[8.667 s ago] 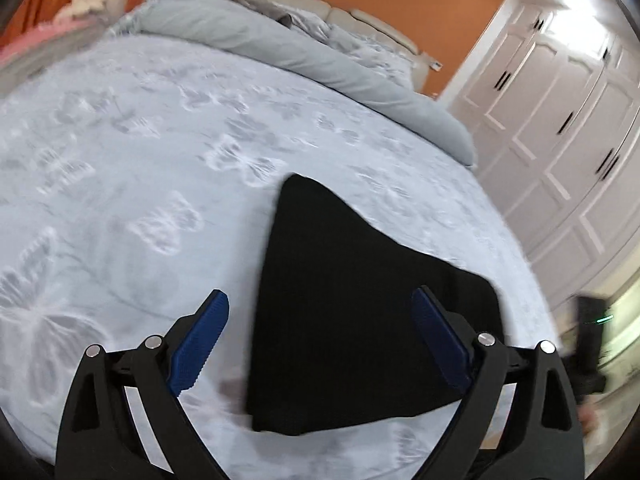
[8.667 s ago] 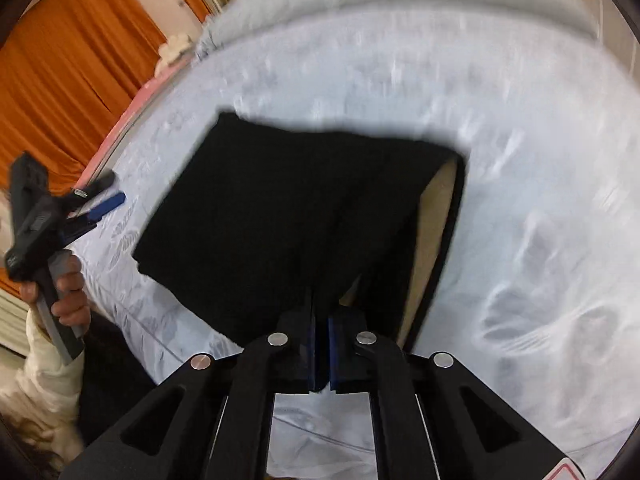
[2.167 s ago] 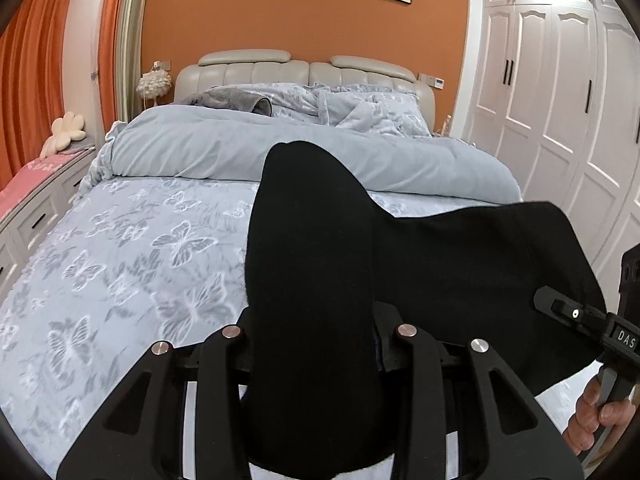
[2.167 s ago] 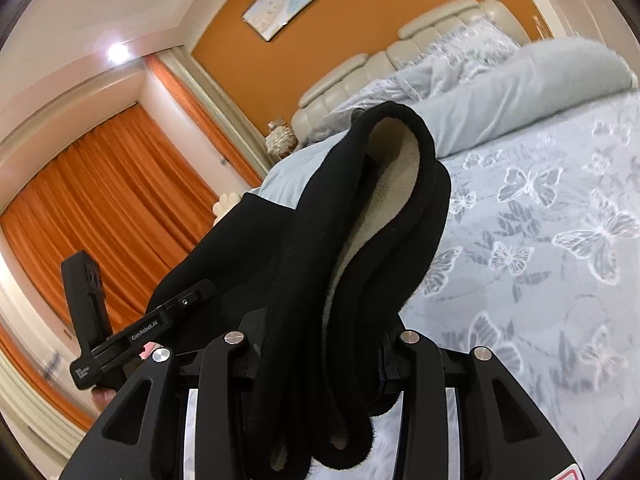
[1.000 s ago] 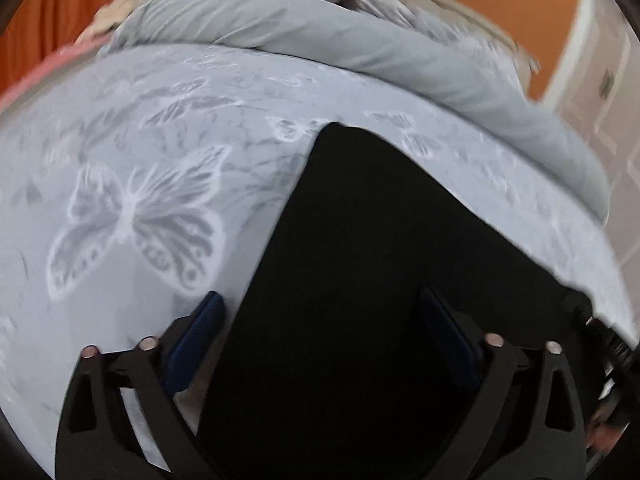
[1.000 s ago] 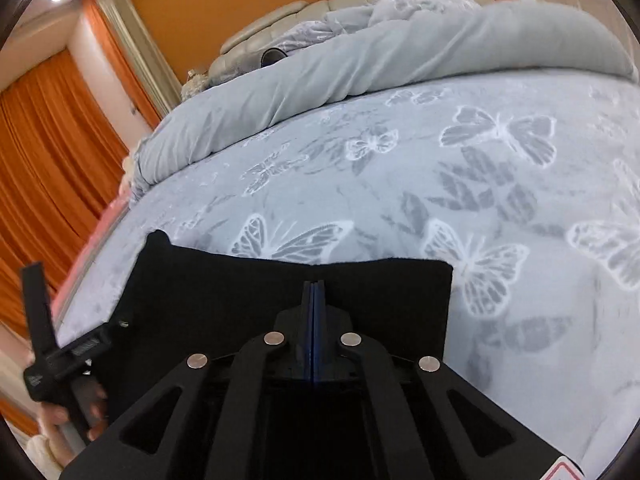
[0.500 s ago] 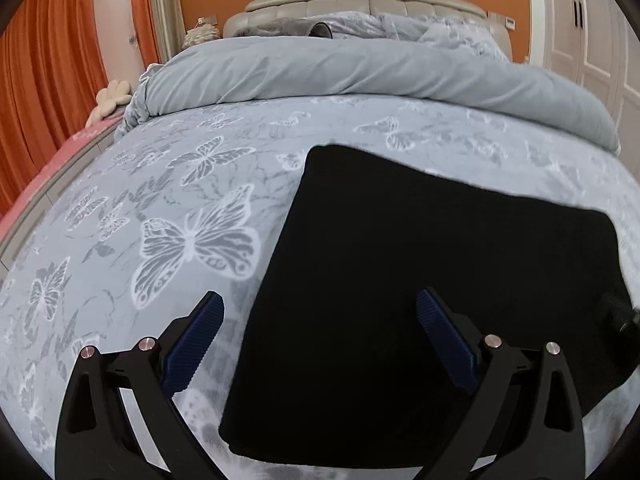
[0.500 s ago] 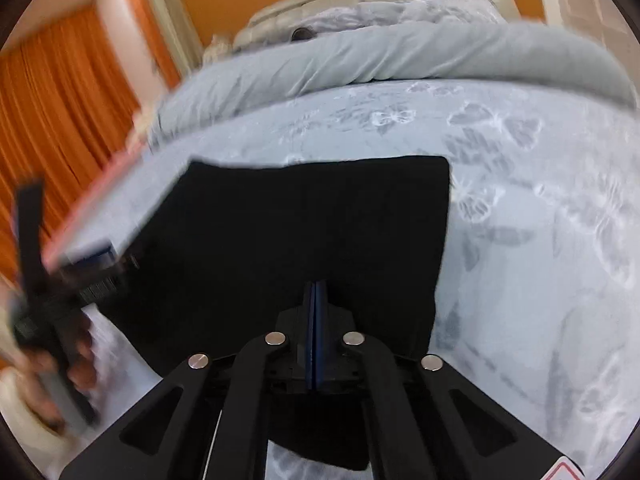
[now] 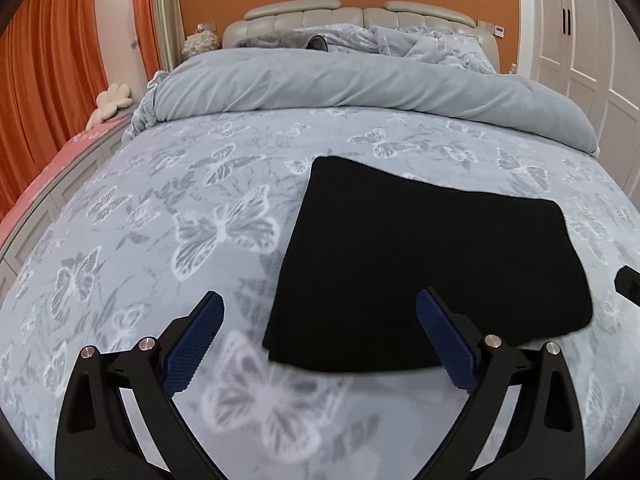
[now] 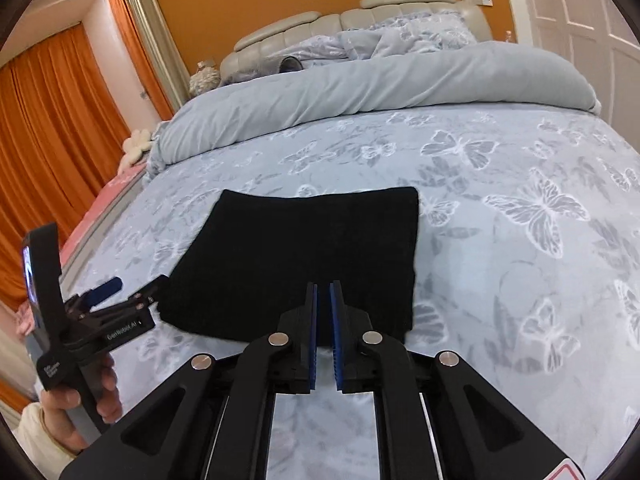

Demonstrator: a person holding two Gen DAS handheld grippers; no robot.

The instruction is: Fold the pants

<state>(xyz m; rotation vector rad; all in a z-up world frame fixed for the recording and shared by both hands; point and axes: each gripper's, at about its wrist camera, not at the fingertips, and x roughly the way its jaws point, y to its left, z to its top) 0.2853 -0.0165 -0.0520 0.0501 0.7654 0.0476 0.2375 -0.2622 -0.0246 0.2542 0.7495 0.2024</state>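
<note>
The black pants [image 9: 432, 264] lie folded into a flat rectangle on the butterfly-print bedspread [image 9: 160, 240]. My left gripper [image 9: 320, 300] hovers wide open over the pants' near left corner, with nothing touching its blue pads. In the right wrist view the same pants [image 10: 312, 256] lie just ahead of my right gripper [image 10: 323, 290]. Its jaws are opening: a narrow slit shows between them, and no cloth is in it. The left gripper [image 10: 132, 286] shows there too, held by a hand [image 10: 76, 416] beside the pants' left edge.
A rolled grey duvet [image 9: 360, 84] crosses the bed behind the pants, with pillows [image 9: 432, 44] and a padded headboard [image 9: 360, 16] beyond. White wardrobe doors [image 9: 580, 40] stand to the right. Orange curtains [image 9: 48, 72] hang to the left, with a plush flower [image 9: 114, 100] by them.
Both grippers have drawn back and up from the pants, which stay flat on the bed. The right jaws have parted from fully shut to a thin slit. The left jaws stay wide.
</note>
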